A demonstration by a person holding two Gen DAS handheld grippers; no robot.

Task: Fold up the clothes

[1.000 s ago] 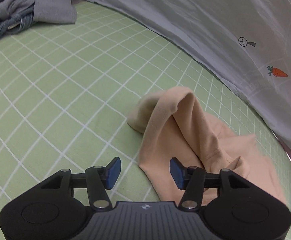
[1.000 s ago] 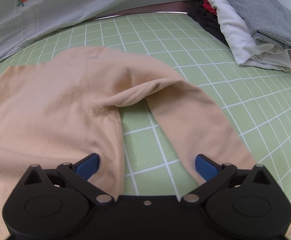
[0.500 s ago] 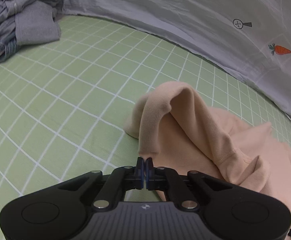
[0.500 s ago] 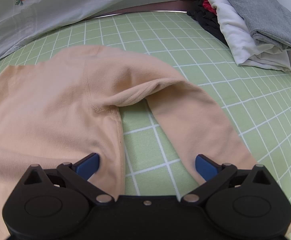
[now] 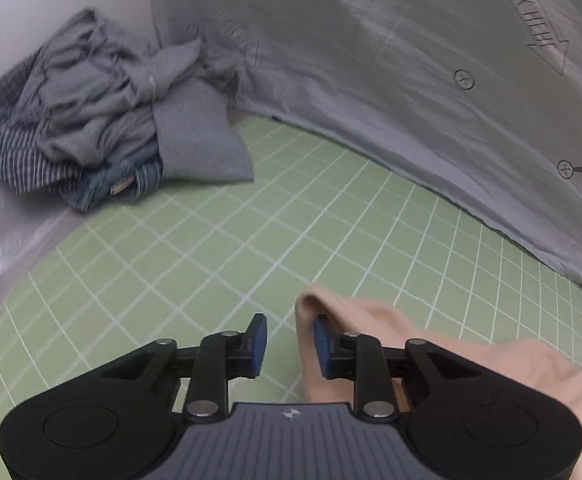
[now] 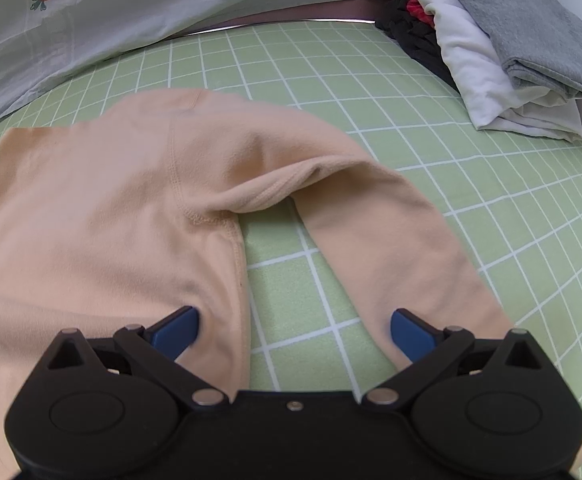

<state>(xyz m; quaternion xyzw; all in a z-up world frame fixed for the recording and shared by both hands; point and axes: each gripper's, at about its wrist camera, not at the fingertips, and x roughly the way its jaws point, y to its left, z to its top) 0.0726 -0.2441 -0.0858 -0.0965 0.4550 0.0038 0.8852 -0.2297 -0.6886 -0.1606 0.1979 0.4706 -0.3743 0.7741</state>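
A peach long-sleeved top [image 6: 103,208] lies on the green checked sheet [image 6: 471,216]. In the right wrist view its right sleeve [image 6: 395,240] bends down toward me. My right gripper [image 6: 294,330] is wide open, low over the gap between body and sleeve, holding nothing. In the left wrist view my left gripper [image 5: 290,344] is partly open, its jaws a small gap apart. The peach sleeve end [image 5: 311,332] stands between the pads, against the right pad [image 5: 321,340]. The rest of the top [image 5: 511,364] trails off right.
A heap of grey, striped and denim clothes [image 5: 91,120] lies at the far left in the left wrist view. A grey carrot-print cover [image 5: 411,80] runs along the back. Folded white and grey clothes [image 6: 519,52] are stacked at the far right in the right wrist view.
My left gripper shut on the sleeve end half a second ago, swung it out to the left, and its jaws now stand partly open. The right gripper has barely moved.
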